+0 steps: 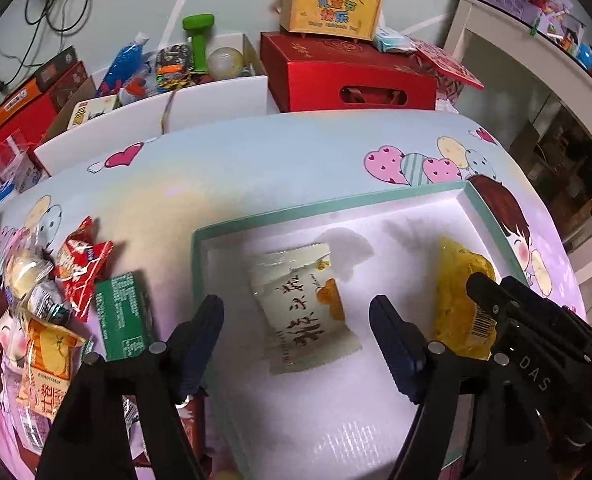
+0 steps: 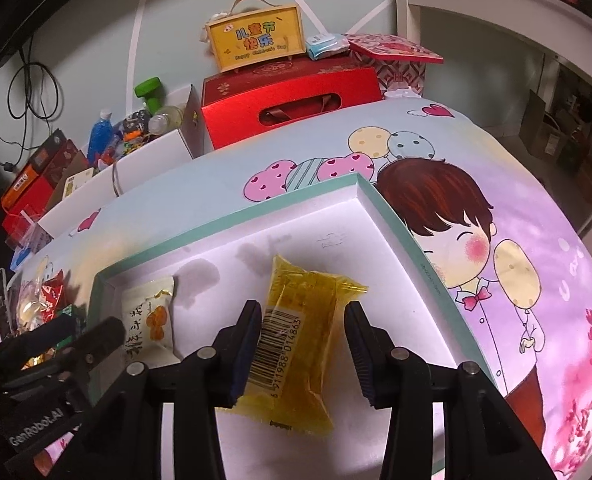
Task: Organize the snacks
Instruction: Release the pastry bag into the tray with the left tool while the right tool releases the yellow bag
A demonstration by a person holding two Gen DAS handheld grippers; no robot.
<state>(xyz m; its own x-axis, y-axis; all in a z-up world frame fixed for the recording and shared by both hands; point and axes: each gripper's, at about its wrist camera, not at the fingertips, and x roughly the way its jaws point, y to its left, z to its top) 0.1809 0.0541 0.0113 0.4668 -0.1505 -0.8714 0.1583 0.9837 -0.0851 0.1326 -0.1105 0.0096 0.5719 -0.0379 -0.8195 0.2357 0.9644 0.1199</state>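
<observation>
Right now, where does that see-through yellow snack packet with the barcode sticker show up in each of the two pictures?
Left wrist view: the see-through yellow snack packet lies at lower right in the white tray with a teal rim, partly behind the right gripper.
Right wrist view: lower centre, between the open fingers.
Shared landmark: the white packet with an orange picture, left of it in both.

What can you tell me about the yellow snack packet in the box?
The yellow snack packet is a see-through, crinkly plastic wrapper with something yellow inside. A white barcode label sits on its left side, and its ends are crimped flat. It lies flat on the white floor of the teal-rimmed box, to the right of the white snack packet and not touching it. The right tool sits open around it, its left finger right at the packet's edge.
</observation>
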